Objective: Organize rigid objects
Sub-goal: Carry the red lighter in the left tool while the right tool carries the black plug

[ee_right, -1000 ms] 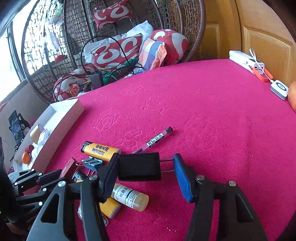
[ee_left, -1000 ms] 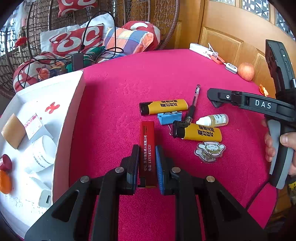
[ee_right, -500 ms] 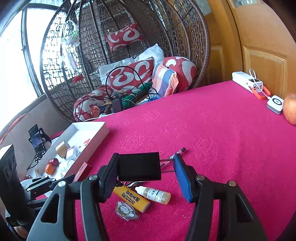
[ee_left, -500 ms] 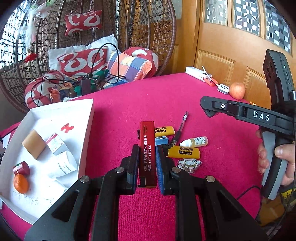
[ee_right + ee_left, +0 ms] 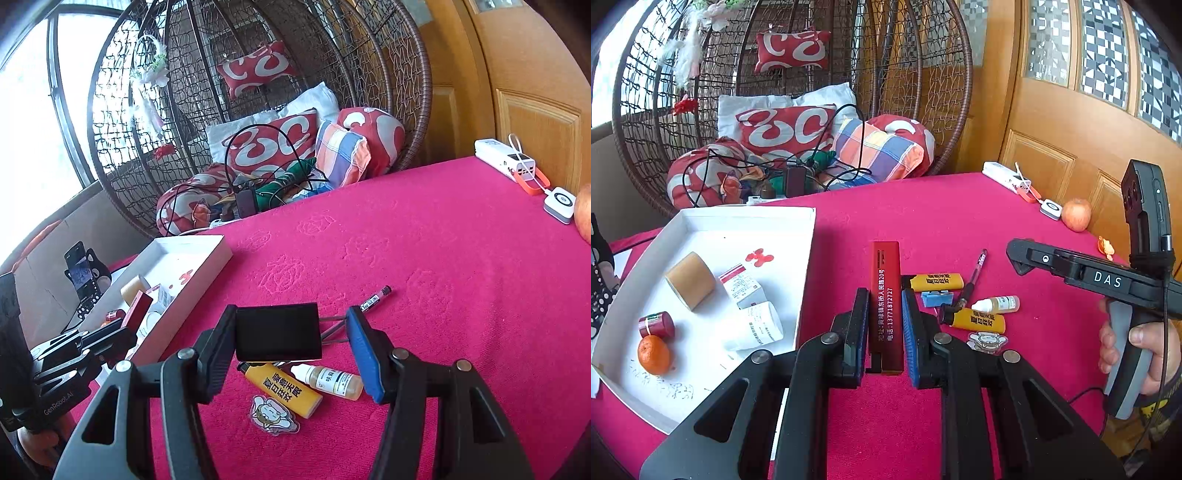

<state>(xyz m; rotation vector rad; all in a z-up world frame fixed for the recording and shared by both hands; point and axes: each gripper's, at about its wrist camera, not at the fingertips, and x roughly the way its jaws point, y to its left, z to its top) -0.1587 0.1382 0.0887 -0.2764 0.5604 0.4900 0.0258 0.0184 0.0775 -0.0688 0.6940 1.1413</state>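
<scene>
Left wrist view: left tongs point(image 5: 884, 325) pinching red lighter point(image 5: 885, 295), raised above pink tabletop point(image 5: 923, 214); white tray point(image 5: 798, 258) just left; yellow lighters point(image 5: 975, 320), dropper bottle point(image 5: 997, 305), pen point(image 5: 971, 280) lying right.

Right wrist view: right tongs point(image 5: 291, 345) clamping a black binder clip point(image 5: 277, 332), above a yellow lighter point(image 5: 284, 389).

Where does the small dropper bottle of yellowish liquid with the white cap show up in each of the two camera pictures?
Left wrist view: the small dropper bottle lies on the pink tablecloth, right of centre, just above a yellow lighter.
Right wrist view: the bottle lies low in the centre, right of the same lighter.
Shared landmark: the cartoon sticker below the lighter.
</scene>
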